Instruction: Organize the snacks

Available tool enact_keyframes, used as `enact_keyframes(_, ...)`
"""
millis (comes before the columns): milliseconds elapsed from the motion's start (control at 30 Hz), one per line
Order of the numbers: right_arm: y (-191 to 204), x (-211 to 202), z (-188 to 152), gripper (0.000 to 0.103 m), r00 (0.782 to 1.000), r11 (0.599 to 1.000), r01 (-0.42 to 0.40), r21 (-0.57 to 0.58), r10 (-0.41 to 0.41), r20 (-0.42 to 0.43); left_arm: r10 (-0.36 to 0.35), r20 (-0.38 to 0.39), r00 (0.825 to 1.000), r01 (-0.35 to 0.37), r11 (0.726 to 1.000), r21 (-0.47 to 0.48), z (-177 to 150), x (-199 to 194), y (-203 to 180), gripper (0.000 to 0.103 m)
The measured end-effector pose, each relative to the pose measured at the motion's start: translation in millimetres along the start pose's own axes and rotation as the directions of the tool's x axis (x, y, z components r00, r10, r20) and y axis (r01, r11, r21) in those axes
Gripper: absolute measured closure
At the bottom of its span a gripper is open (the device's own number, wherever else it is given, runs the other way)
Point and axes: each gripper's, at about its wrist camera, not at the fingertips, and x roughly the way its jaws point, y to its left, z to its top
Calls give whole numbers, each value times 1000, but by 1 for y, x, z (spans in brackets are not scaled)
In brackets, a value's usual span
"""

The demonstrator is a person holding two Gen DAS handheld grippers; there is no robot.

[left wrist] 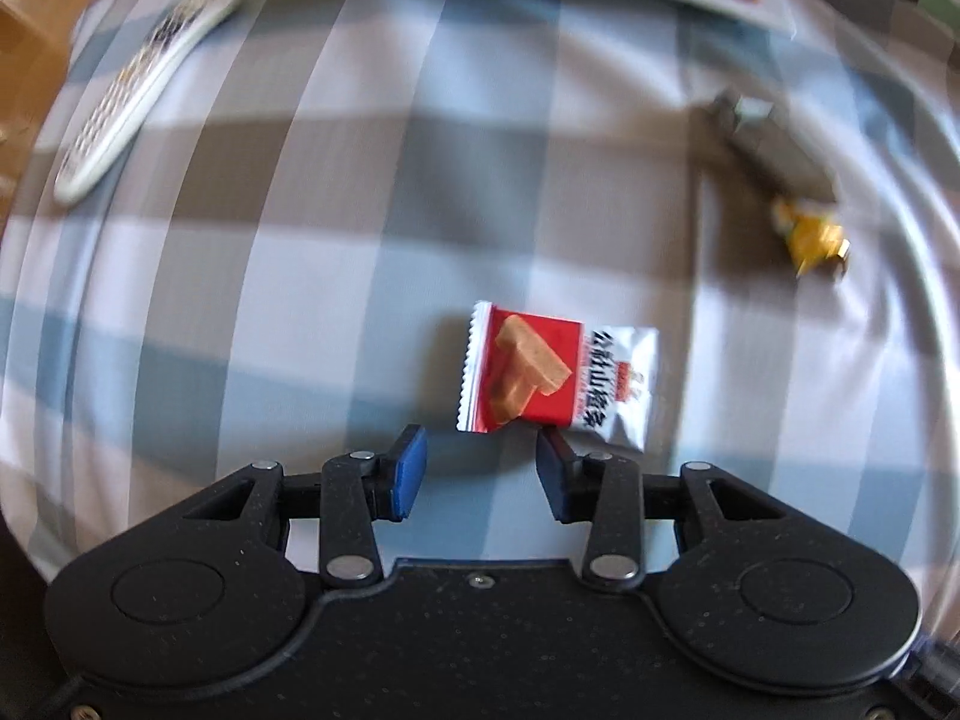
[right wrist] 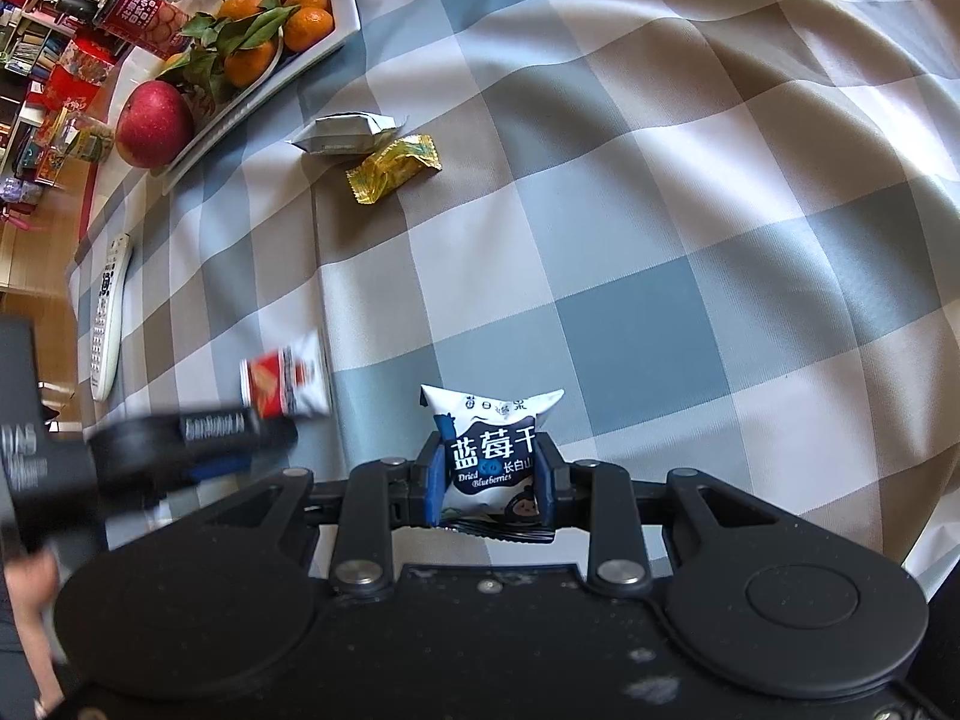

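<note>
Left fingers: blue pads of the left gripper (left wrist: 480,471) stand apart with nothing between them, pointing down at the cloth; the red-and-silver packet (left wrist: 555,381) lies flat just beyond the tips, off toward the right-hand pad.
Right fingers: the right gripper (right wrist: 493,477) is closed partway on the blueberry packet (right wrist: 491,450), its pads pressing both sides so the pouch stands upright between them.
Other snacks: a silver wrapper (right wrist: 342,133) and a gold candy (right wrist: 393,168) lie touching, near the tray corner, well apart from both grippers.
Risk, left: the jaws sit off-centre to the flat packet; closing here would likely catch only a corner or push it along the cloth, or pinch the fabric.
Risk, right: the pouch is puffy and slick, held low; a tilt or loosened squeeze could let it slip out.
Surface: checked tablecloth (right wrist: 630,276) in grey-blue, tan and white, rumpled into folds on the right.
Nearby: remote control (right wrist: 108,318) at the left edge; white tray (right wrist: 348,6) with tangerines and an apple (right wrist: 153,123).
Room: cluttered shelves and wooden floor beyond the table, top left.
</note>
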Motion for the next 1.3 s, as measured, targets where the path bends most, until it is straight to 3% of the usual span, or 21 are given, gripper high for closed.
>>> enact_keyframes(100, -1, -1, 0, 73, 1000, 1000, -1, 3, 1, 3, 8, 32, 999, -7, 1000, -26, 14, -8, -4, 54)
enact_keyframes(267, -1, -3, 1, 73, 1000, 1000, -5, 12, 5, 4, -56, 34, 998, 58, 997, -47, 14, -20, -7, 53)
enact_keyframes(433, 1, -3, -1, 73, 1000, 1000, -3, -3, 3, 2, -40, 107, 993, 44, 998, -37, 10, -28, -10, 52)
enact_keyframes(600, 1, 2, 0, 73, 1000, 1000, 10, -3, -10, -10, -80, 72, 994, 86, 992, -91, 20, -22, -4, 52)
enact_keyframes(733, 3, 1, 1, 73, 1000, 1000, 4, -6, -4, -2, -6, 126, 992, 20, 994, -109, 41, -21, -5, 52)
enact_keyframes(800, 3, 1, 1, 73, 1000, 1000, 3, -10, -3, -3, 62, 153, 986, -47, 994, -102, 53, -17, -6, 52)
enact_keyframes(900, 2, 2, 1, 73, 1000, 1000, 2, -5, -2, -13, 125, 140, 982, -117, 991, -68, 59, -6, -6, 52)
enact_keyframes(1300, 3, 4, 0, 73, 1000, 1000, 8, -12, -8, -14, 71, 23, 997, -74, 986, 146, 4, 2, 6, 52)
